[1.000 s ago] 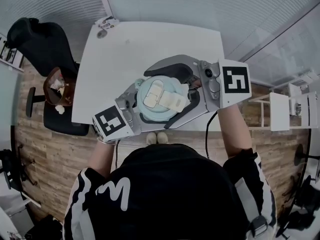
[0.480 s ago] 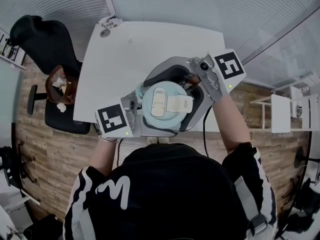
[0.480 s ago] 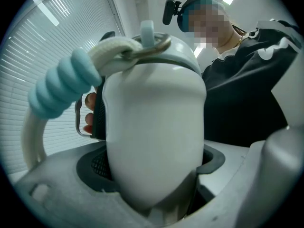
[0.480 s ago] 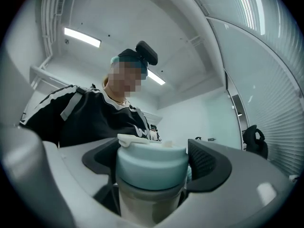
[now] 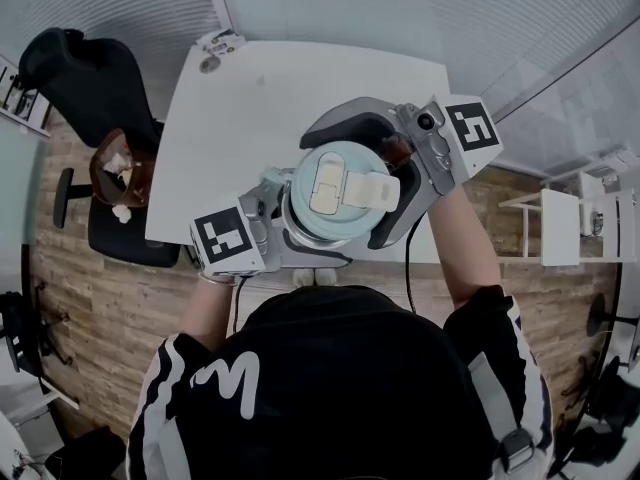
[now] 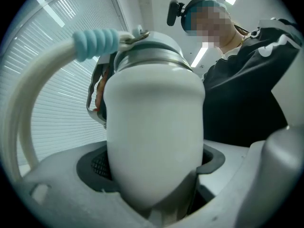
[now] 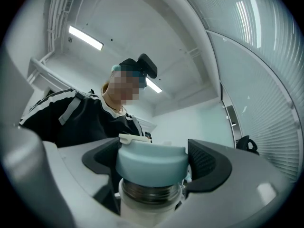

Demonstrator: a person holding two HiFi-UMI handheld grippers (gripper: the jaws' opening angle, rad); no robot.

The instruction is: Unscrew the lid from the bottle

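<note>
Left gripper (image 6: 152, 167) fingers pinching white bottle (image 6: 154, 127) body, right gripper (image 7: 153, 167) fingers pinching blue lid (image 7: 152, 161) above exposed threads (image 7: 151, 190)

lid (image 5: 338, 173) rotates, its flap (image 5: 365, 190) swinging to point right | right gripper (image 7: 152, 165) swivels with it | lid looms larger in head view

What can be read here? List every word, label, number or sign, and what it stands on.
"M": large white letter-like mark on the person's black top; possibly a logo.
The marker cubes: black-and-white square patterns only, no text.
The bottle and lid: no print visible.
</note>
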